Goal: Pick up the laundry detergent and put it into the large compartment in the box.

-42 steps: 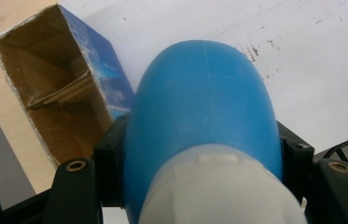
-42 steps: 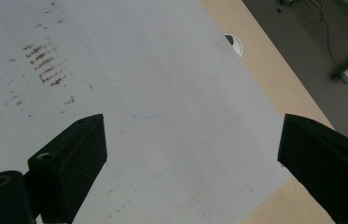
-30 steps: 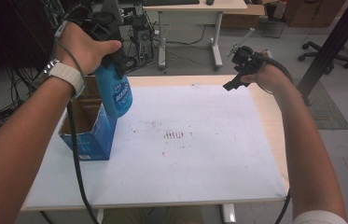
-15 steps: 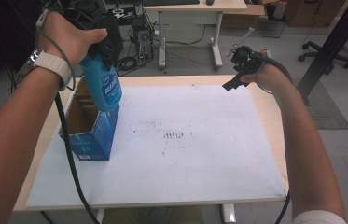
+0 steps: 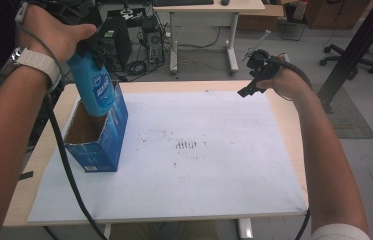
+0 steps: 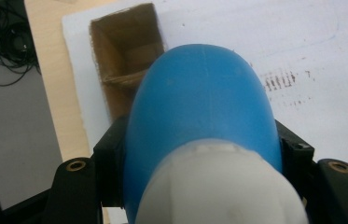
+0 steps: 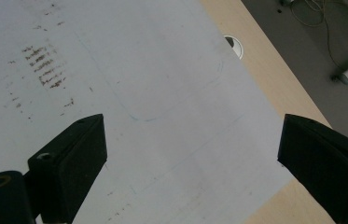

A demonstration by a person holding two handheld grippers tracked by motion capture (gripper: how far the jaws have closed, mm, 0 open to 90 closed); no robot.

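A blue bottle [image 5: 94, 90] with a white cap [image 6: 218, 186] hangs tilted over the open top of a blue cardboard box [image 5: 101, 145] at the table's left. My left gripper [image 5: 90, 49] is shut on the bottle, one black jaw on each side of it [image 6: 199, 154]. In the left gripper view the box's brown inside [image 6: 125, 60] lies just past the bottle's base. My right gripper [image 5: 248, 82] hovers above the table's far right corner, open with nothing between its jaws [image 7: 192, 144].
A white sheet [image 5: 214, 180] with dark smudges [image 5: 189, 145] in the middle covers most of the wooden table [image 5: 49, 150]. A cable hole [image 7: 233, 45] sits in the wood by the sheet's edge. Desks, a computer tower and cables stand on the floor beyond.
My left hand has carried the blue bottle leftward and slightly up, from over the box's right wall to over its opening. The right gripper and the box have stayed put.
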